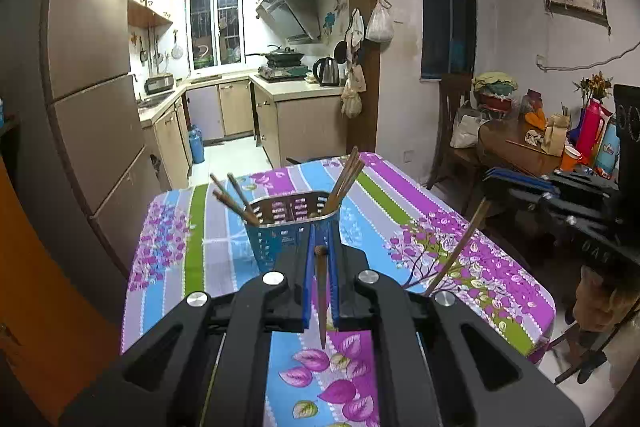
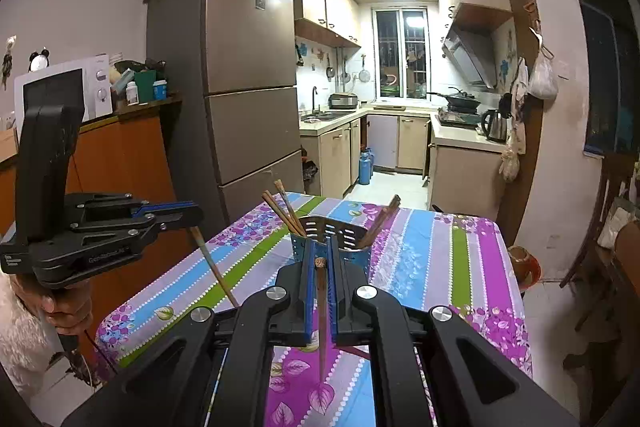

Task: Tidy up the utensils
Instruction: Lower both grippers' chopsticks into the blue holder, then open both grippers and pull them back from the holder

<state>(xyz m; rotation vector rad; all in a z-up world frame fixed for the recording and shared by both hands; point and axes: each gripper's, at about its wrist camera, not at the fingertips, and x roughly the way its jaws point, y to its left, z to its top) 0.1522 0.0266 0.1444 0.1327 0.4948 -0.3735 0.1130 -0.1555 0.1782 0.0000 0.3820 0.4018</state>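
A blue and metal utensil holder (image 1: 289,227) stands on the flowered tablecloth, with several brown chopsticks leaning out at its left and right ends; it also shows in the right wrist view (image 2: 332,239). My left gripper (image 1: 321,251) is shut on a brown chopstick (image 1: 321,303) that hangs point down, just short of the holder. My right gripper (image 2: 321,261) is shut on another brown chopstick (image 2: 321,323), also point down and near the holder. The left gripper (image 2: 176,217) with its chopstick (image 2: 214,267) shows at the left of the right wrist view.
The table (image 1: 480,259) has its cloth edge dropping off at left and right. A fridge (image 2: 248,75) stands beyond the table's left side. A wooden side table (image 1: 520,147) crowded with bottles and bags stands at the right. The kitchen lies behind.
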